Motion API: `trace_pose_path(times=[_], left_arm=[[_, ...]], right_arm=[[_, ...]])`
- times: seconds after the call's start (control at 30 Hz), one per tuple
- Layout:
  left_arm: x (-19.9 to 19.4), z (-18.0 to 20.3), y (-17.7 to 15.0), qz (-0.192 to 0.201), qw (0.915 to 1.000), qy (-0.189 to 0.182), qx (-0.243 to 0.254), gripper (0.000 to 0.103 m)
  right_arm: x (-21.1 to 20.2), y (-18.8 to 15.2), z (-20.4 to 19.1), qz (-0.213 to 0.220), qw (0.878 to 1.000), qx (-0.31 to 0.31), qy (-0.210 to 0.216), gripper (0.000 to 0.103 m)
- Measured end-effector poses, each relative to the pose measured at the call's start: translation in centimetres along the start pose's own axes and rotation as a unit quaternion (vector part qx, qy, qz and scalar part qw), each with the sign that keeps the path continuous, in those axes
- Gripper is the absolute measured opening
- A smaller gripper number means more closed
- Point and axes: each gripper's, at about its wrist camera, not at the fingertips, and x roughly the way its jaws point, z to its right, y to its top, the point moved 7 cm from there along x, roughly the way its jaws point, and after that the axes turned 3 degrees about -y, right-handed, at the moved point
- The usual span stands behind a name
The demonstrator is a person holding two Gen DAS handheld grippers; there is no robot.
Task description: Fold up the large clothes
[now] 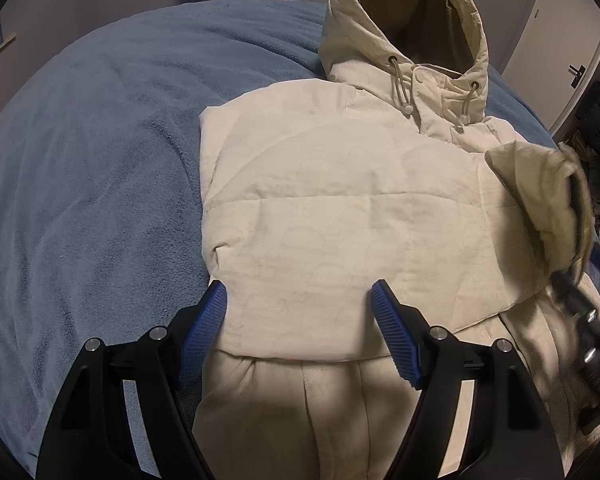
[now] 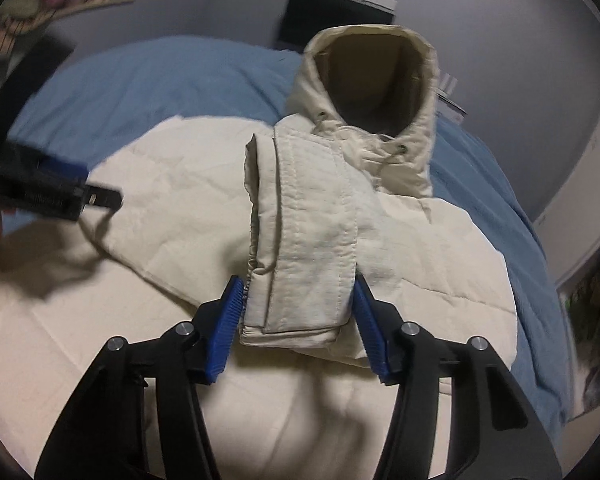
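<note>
Your cream jacket (image 1: 340, 200) lies on the blue bed (image 1: 100, 160), puffy and soft. Right tongs (image 2: 298, 292) hold its sleeve cuff (image 2: 308, 240); left tongs (image 1: 298, 292) are wide. Grip thick seams, because padding springs back.

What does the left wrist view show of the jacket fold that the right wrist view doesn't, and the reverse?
Left wrist only: the left tool, open over the flat folded-in panel, and both drawcord toggles below the hood.

Right wrist only: the right tool gripping the stitched sleeve cuff, raised over the body, and the left tool seen from outside.

Both: the cream padded hooded jacket, its open hood, the blue fleece blanket.
</note>
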Motion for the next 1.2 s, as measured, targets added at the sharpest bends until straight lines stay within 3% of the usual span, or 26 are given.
trace_pose_path(times=[0.23,0.3,0.57,1.0,1.07,1.2], left_arm=[[0.1,0.0,0.0,-0.003,1.0000,0.001,0.000,0.071],[0.1,0.0,0.0,-0.002,1.0000,0.001,0.000,0.071],[0.2,-0.1,0.0,-0.004,1.0000,0.002,0.002,0.071],[0.3,-0.2,0.1,-0.005,1.0000,0.002,0.003,0.071],[0.3,-0.2,0.0,-0.005,1.0000,0.003,0.003,0.071],[0.3,-0.2,0.0,-0.005,1.0000,0.004,0.005,0.071]], right_arm=[[-0.8,0.0,6.6,-0.002,0.994,0.112,-0.007,0.051],[-0.8,-0.3,8.6,-0.001,0.990,0.136,-0.026,0.051],[1.1,-2.4,14.4,-0.030,0.969,0.243,-0.027,0.052],[0.7,-4.4,19.8,-0.028,0.947,0.317,-0.031,0.052],[0.8,-4.7,19.9,-0.028,0.942,0.333,-0.018,0.061],[1.9,-5.1,18.6,-0.047,0.941,0.335,0.011,0.068]])
